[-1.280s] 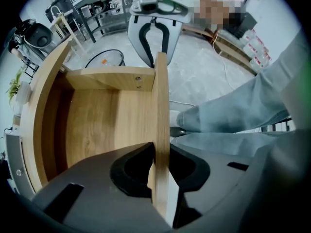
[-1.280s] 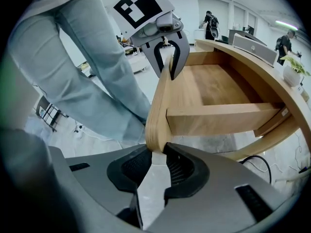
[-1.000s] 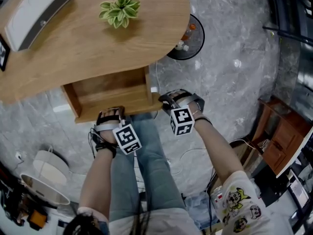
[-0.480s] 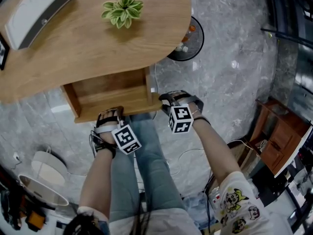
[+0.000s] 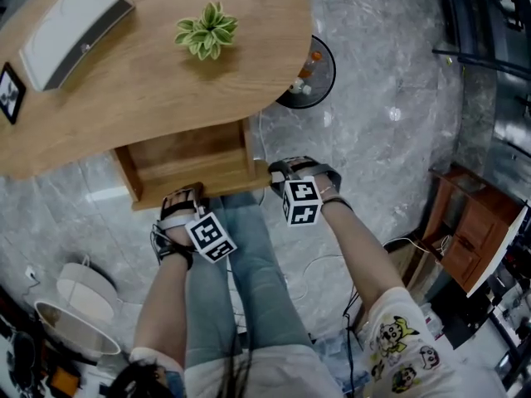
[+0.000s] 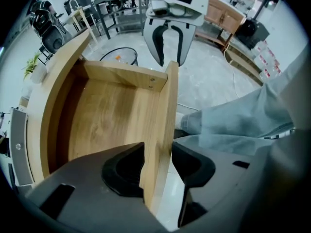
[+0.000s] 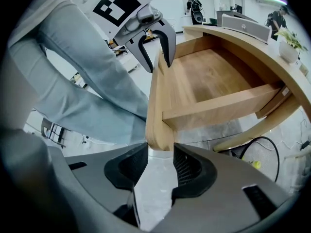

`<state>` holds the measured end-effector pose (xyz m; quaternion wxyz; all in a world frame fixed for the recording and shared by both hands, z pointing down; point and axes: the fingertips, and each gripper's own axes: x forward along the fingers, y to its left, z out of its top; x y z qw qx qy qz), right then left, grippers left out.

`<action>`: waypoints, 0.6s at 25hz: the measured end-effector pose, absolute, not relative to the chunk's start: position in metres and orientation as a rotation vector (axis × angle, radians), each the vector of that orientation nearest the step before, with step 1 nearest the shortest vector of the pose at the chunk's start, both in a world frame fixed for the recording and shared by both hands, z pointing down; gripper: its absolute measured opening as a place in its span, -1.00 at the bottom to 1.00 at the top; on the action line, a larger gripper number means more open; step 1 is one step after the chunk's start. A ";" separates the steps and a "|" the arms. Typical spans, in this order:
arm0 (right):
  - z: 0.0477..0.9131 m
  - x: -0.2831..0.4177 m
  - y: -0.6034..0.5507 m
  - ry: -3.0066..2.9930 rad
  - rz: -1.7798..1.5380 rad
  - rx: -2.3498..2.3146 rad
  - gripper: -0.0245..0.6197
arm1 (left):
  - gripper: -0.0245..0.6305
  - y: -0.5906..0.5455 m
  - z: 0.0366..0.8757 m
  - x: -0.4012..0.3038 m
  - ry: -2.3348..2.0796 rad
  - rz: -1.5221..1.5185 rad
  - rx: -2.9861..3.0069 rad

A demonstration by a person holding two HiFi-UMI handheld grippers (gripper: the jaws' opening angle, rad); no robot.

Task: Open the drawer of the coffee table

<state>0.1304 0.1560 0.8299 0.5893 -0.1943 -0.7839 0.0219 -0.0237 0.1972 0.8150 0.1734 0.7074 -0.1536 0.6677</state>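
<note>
Pale wooden drawer (image 5: 189, 161) stands pulled out from the near edge of the oval wooden coffee table (image 5: 124, 81), as the left gripper (image 6: 158, 166) and right gripper (image 7: 160, 165), jaws opening astride its front board (image 6: 163, 120), apparently let go, with withdrawal likely next.

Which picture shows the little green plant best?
The head view: the plant sits whole, seen from above, on the tabletop. Both gripper views show it only small and side-on, near their edges.
</note>
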 end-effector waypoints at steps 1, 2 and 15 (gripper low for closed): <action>0.826 0.131 0.155 -1.819 0.055 -0.452 -0.52 | -0.42 0.197 0.811 -0.024 -0.438 1.894 2.005; 0.821 0.130 0.153 -1.813 0.058 -0.449 -0.51 | -0.41 0.196 0.806 -0.025 -0.442 1.896 2.005; 0.720 0.108 0.107 -1.796 0.126 -0.254 -0.51 | -0.43 0.140 0.703 -0.032 -0.581 1.919 2.082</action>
